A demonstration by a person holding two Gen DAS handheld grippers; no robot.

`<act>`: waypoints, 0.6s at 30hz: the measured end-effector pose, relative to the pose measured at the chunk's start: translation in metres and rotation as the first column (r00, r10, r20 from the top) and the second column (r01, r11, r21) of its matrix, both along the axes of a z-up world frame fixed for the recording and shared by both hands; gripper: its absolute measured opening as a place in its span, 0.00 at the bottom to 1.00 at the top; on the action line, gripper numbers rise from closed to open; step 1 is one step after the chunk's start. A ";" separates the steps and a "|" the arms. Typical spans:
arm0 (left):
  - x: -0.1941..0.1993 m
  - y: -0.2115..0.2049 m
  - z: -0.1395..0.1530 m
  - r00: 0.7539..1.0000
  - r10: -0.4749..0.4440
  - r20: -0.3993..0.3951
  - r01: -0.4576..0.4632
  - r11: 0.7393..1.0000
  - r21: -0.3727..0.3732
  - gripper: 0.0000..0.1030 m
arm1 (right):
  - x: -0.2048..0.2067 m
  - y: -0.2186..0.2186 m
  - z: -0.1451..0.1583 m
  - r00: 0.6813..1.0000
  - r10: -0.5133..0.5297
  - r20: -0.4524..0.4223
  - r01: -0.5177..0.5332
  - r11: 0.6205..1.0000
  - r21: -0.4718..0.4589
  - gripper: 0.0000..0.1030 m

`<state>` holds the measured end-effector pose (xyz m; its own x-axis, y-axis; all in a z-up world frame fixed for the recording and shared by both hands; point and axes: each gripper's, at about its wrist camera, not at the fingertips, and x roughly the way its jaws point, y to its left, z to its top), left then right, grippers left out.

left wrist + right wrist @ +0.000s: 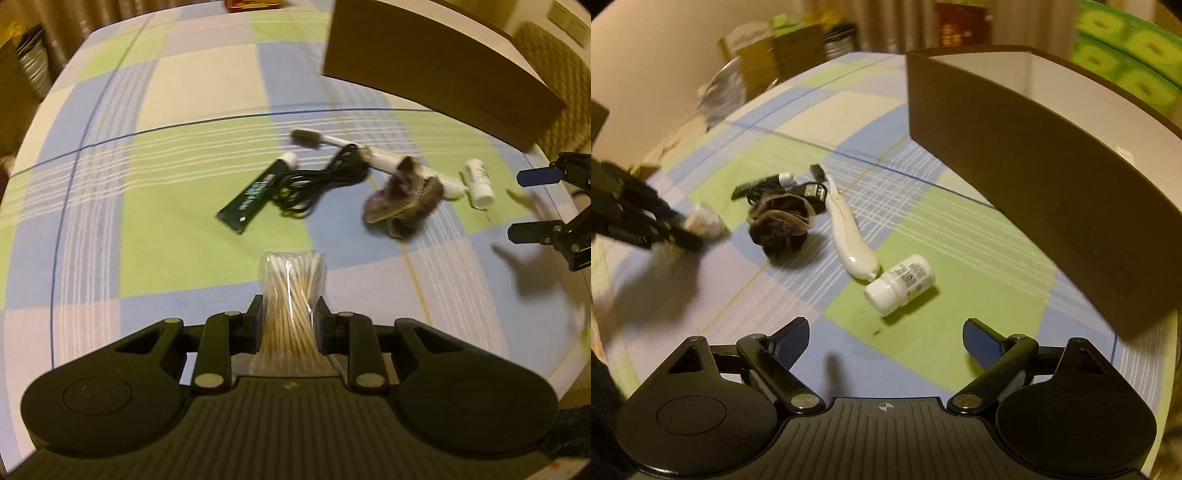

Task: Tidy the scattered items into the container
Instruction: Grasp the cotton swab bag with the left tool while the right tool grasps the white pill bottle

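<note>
Clamped between the jaws of the left gripper (289, 314), a clear plastic bag of wooden cotton swabs (291, 291) hangs above the blue-and-green checked cloth (177, 236). Beyond it lie a dark green tube (255, 192), a tangled black cable (321, 181), a white toothbrush (846, 229), a dark brown scrunchie (781, 225) and a small white pill bottle (901, 284) touching the toothbrush handle's end. Nothing stands between these and the brown box with pale inner walls (1034, 166); its floor is hidden, and the right gripper (886, 338) gapes wide near the bottle.
</note>
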<state>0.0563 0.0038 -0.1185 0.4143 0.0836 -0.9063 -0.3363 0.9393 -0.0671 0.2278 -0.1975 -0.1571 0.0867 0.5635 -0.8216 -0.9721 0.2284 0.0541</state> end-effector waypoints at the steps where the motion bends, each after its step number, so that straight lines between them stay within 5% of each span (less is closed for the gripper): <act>1: -0.002 0.001 -0.001 1.000 0.012 -0.002 -0.012 1.000 0.000 0.21 | 0.003 0.004 -0.002 1.000 0.028 0.014 -0.028 1.000 -0.007 0.85; 5: -0.005 0.001 -0.001 0.999 0.053 -0.008 -0.053 0.999 0.005 0.21 | 0.014 0.019 -0.009 0.987 0.159 0.036 -0.157 0.986 -0.054 0.70; 13: -0.011 0.001 -0.001 0.991 0.135 -0.011 -0.135 0.991 0.017 0.21 | 0.024 0.033 -0.014 0.944 0.327 0.043 -0.324 0.944 -0.063 0.68; 15: -0.012 -0.001 -0.001 0.988 0.151 -0.012 -0.151 0.988 0.023 0.21 | 0.023 0.038 -0.016 0.934 0.356 0.037 -0.353 0.933 -0.073 0.43; 18: -0.014 -0.003 -0.001 0.986 0.168 -0.011 -0.168 0.985 0.026 0.21 | 0.020 0.039 -0.017 0.930 0.365 0.052 -0.360 0.929 -0.088 0.43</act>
